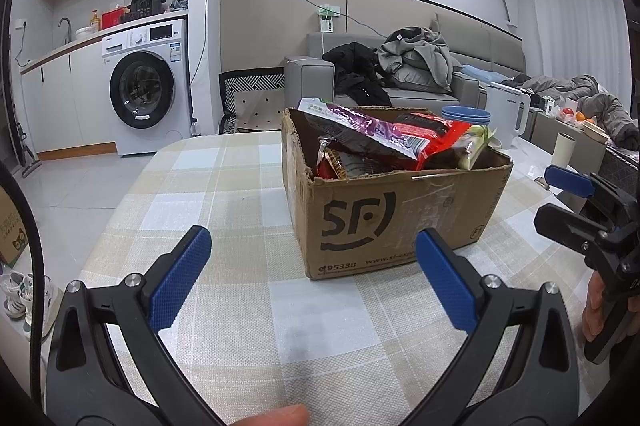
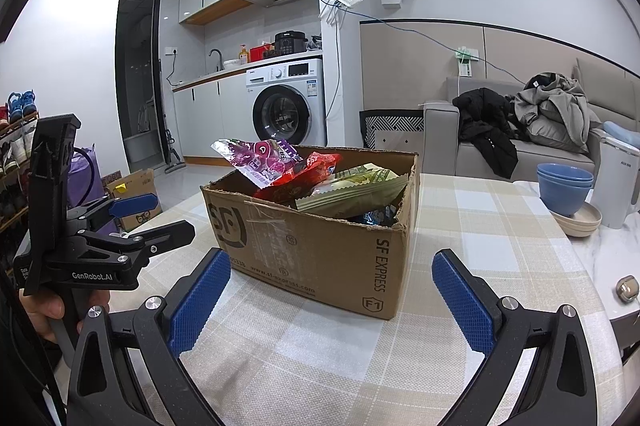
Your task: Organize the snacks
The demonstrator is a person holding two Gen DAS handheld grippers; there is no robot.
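Note:
A brown cardboard box [image 1: 384, 218] [image 2: 320, 246] printed "SF" stands on the checked tablecloth, holding several snack bags: a purple bag [image 1: 360, 125] [image 2: 256, 161], a red bag [image 1: 432, 141] [image 2: 304, 177] and a green-and-cream bag [image 2: 352, 189]. My left gripper [image 1: 312, 262] hovers open just in front of the box, nothing between its blue pads [image 1: 180, 282]. My right gripper [image 2: 332, 286] is open too, in front of the box's right corner, empty. Each gripper shows in the other's view, the left gripper [image 2: 152, 214] and the right gripper [image 1: 560, 201], held by a hand.
Stacked blue bowls [image 2: 564, 185] on a beige plate and a white kettle [image 2: 616, 181] stand right of the box. A small round object [image 2: 626, 288] lies near the table's right edge. A sofa with clothes [image 1: 400, 65] lies behind; a washing machine [image 1: 148, 85] stands left.

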